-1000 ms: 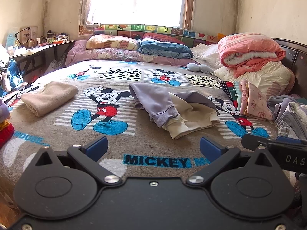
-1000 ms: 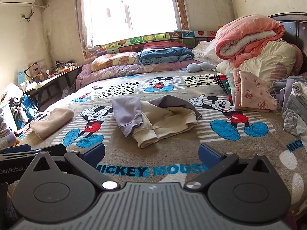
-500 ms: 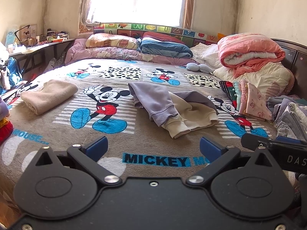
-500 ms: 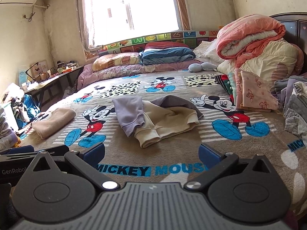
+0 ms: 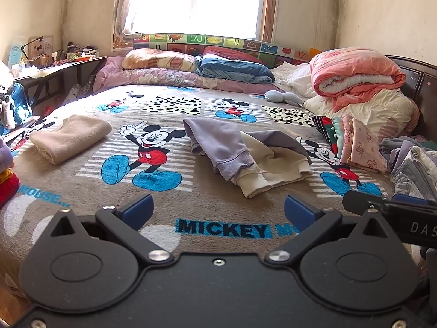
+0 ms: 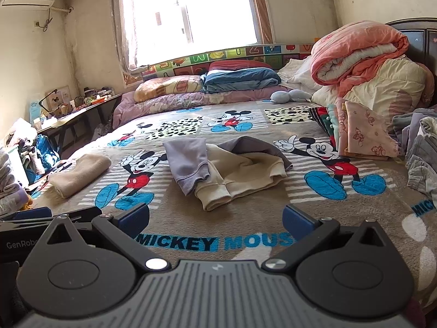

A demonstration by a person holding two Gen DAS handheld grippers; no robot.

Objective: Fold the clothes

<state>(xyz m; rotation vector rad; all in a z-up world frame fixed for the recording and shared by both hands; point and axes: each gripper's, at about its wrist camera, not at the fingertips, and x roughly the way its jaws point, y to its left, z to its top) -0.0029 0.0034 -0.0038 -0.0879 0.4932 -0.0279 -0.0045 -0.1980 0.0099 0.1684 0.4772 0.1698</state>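
Both tools hang released over the near edge of the bed: left tool (image 5: 217, 209), right tool (image 6: 215, 218), blue pads wide apart, gripping nothing. Beyond them the brown fleece blanket (image 6: 245, 213) reads "MICKEY MOUSE". Mid-bed lies the crumpled lilac-and-cream sweatshirt (image 6: 226, 166); a folded beige towel (image 5: 69, 138) sits far left.

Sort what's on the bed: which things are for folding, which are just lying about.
For the job: sweatshirt, clothes pile, left gripper, right gripper.
Lying about: folded towel, quilt, pillows, plush toy.
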